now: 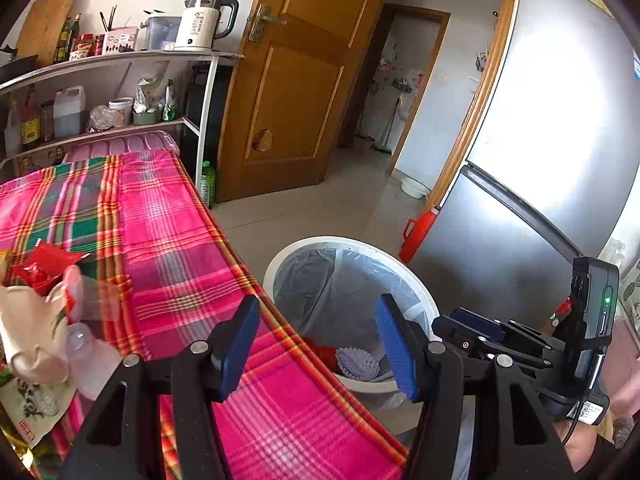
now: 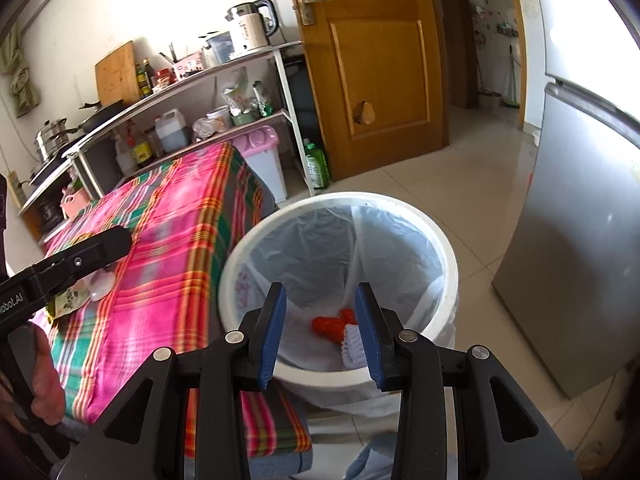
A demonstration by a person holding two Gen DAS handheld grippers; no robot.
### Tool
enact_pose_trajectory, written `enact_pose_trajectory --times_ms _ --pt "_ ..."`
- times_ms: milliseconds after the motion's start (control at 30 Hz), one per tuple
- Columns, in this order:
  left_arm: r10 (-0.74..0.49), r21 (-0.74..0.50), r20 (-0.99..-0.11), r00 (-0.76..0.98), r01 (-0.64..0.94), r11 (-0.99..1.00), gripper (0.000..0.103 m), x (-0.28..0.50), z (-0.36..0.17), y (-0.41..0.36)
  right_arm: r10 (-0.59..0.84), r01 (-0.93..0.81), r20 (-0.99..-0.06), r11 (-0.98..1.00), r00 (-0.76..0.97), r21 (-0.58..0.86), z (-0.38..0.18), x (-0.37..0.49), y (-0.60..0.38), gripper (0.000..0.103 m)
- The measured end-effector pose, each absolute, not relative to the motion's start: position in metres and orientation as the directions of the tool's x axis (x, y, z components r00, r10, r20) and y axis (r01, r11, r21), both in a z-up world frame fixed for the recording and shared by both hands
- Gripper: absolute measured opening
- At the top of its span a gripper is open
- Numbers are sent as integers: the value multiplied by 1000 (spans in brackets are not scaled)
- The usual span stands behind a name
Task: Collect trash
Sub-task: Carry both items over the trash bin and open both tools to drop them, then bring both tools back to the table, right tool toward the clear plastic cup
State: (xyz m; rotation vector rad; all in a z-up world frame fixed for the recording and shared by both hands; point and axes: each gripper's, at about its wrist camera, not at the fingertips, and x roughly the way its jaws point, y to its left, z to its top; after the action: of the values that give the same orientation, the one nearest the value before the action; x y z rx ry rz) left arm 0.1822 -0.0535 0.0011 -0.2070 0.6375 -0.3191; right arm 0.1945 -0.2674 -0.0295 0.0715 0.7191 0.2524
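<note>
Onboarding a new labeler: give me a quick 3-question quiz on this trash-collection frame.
1. True or false: the right gripper is shut on a piece of trash.
2. Which items already lie in the trash bin?
A. a red wrapper and a white ridged piece
B. a kettle and a green bottle
C. nothing
3. Fill in: the uncollected trash pile lies on the ____ cloth covering the table.

Key
1. False: its jaws are open and empty, poised over the bin.
2. A
3. plaid (pink, with green and orange stripes). The left gripper is open too.
</note>
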Motion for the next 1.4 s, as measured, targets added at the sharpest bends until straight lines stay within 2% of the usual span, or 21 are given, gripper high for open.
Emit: enact_pose_trajectory --times_ms 300,567,933,1400 --pt "-288 -291 -529 799 148 945 62 140 10 -17 318 -309 -624 943 714 128 -18 170 -229 37" --pt "-200 -266 -507 838 68 962 62 104 13 14 410 -404 -625 900 665 162 -11 157 -195 37" --pt "-98 -270 -500 860 -47 962 62 69 10 60 465 -491 -631 858 622 148 -7 146 -154 37" --pt "21 -331 -538 843 -234 914 62 67 -11 132 513 -593 -650 797 560 117 -16 162 -89 37"
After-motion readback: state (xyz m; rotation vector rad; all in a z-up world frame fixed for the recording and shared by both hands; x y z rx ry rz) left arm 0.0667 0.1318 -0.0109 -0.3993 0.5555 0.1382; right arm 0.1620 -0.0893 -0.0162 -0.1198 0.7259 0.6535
